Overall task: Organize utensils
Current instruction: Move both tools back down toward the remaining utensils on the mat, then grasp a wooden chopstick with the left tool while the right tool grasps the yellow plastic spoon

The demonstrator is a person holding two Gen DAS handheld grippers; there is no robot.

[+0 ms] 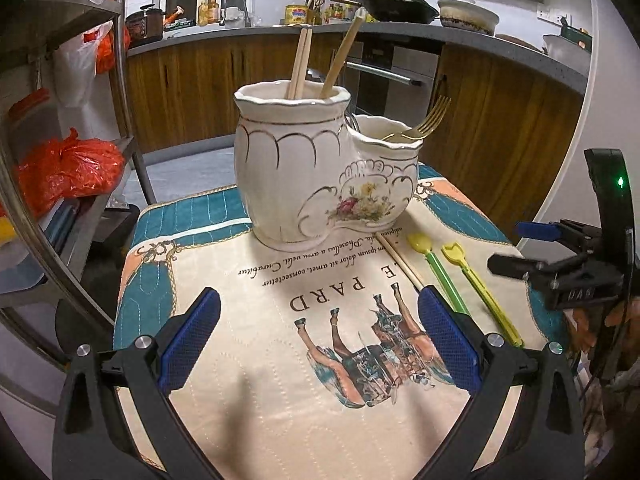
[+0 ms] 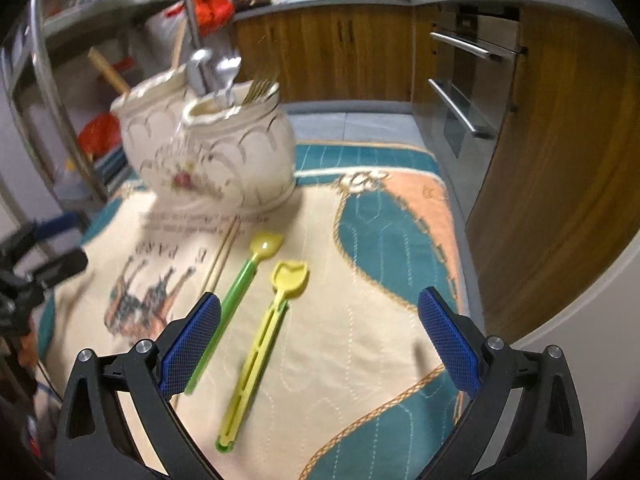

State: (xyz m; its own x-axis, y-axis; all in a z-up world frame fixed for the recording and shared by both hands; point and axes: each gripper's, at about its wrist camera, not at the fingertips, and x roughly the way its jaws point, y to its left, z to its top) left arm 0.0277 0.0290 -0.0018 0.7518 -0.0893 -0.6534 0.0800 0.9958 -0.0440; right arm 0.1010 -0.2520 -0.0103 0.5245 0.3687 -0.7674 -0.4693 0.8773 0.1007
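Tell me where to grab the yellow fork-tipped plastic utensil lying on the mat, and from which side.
Grip the yellow fork-tipped utensil mid-handle, coming from above with the right gripper, whose open jaws already straddle it. It lies flat on the mat, so the fingers should close across the narrow handle. The green-handled spoon lies close on its left, so stay clear of it.

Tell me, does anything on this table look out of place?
Yes: three utensils lie loose on the tablecloth beside the ceramic holder instead of standing in it: a green-handled spoon, a yellow fork and a wooden chopstick. Other chopsticks and a gold fork already stand inside.
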